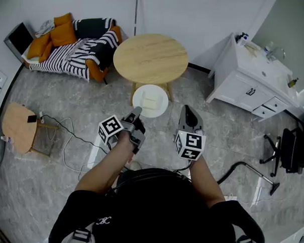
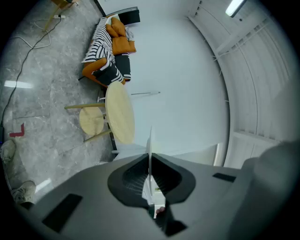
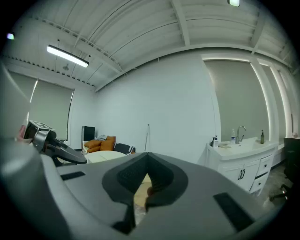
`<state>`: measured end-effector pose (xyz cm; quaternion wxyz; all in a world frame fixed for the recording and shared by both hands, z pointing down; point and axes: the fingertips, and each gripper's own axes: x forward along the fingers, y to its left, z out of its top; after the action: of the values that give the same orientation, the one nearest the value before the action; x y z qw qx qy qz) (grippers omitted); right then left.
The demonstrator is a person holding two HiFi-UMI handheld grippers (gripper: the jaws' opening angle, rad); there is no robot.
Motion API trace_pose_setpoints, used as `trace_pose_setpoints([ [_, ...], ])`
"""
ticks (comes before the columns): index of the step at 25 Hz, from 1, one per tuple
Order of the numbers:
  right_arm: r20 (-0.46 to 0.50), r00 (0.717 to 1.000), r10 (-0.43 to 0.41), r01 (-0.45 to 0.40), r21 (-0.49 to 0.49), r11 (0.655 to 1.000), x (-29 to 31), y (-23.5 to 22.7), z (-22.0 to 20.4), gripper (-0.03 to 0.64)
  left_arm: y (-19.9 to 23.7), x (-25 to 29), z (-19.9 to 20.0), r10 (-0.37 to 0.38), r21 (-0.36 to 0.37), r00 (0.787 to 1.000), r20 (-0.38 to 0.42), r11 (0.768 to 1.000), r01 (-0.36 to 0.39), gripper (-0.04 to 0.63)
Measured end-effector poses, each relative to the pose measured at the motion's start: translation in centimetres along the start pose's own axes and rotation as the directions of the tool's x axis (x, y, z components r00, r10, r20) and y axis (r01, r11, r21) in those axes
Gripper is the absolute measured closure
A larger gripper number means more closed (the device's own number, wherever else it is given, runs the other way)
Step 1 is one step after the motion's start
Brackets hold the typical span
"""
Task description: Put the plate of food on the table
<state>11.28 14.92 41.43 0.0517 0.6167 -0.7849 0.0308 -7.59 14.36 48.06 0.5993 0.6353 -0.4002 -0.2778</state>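
Observation:
A white plate [image 1: 150, 100] with a pale slab of food hangs over the floor, just in front of the round wooden table [image 1: 150, 58]. My left gripper [image 1: 136, 114] is shut on the plate's near rim. In the left gripper view the plate [image 2: 150, 145] shows edge-on as a thin white line between the jaws of the left gripper [image 2: 150, 161], with the table [image 2: 119, 112] ahead. My right gripper [image 1: 186, 111] floats to the right of the plate, apart from it. In the right gripper view the right gripper [image 3: 147, 164] has its jaws together with nothing in them.
A sofa [image 1: 73, 41] with orange cushions and a striped blanket stands at the back left. A small wooden side table [image 1: 19, 127] and a floor cable [image 1: 67, 142] lie left. A white sink cabinet [image 1: 256, 78], an office chair [image 1: 289, 150] and a hose [image 1: 249, 169] are right.

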Motion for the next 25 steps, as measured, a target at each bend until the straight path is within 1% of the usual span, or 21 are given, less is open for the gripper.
trace_pose_setpoints([
  [7, 0.024, 0.999, -0.033, 0.033, 0.026, 0.999, 0.0, -0.4, 0.2, 0.612, 0.5, 0.2, 0.1, 0.003, -0.011, 1.0, -0.01, 1.0, -0.003, 0.574],
  [17, -0.003, 1.0, -0.03, 0.03, 0.044, 0.999, 0.1, -0.2, -0.7, 0.612, 1.2, 0.2, 0.0, 0.019, -0.022, 0.999, -0.025, 1.0, -0.02, 0.574],
  [25, -0.011, 0.999, -0.031, 0.031, 0.042, 0.999, -0.1, 0.8, -1.3, 0.612, 2.0, -0.5, 0.1, 0.026, -0.026, 0.999, -0.039, 0.999, -0.027, 0.574],
])
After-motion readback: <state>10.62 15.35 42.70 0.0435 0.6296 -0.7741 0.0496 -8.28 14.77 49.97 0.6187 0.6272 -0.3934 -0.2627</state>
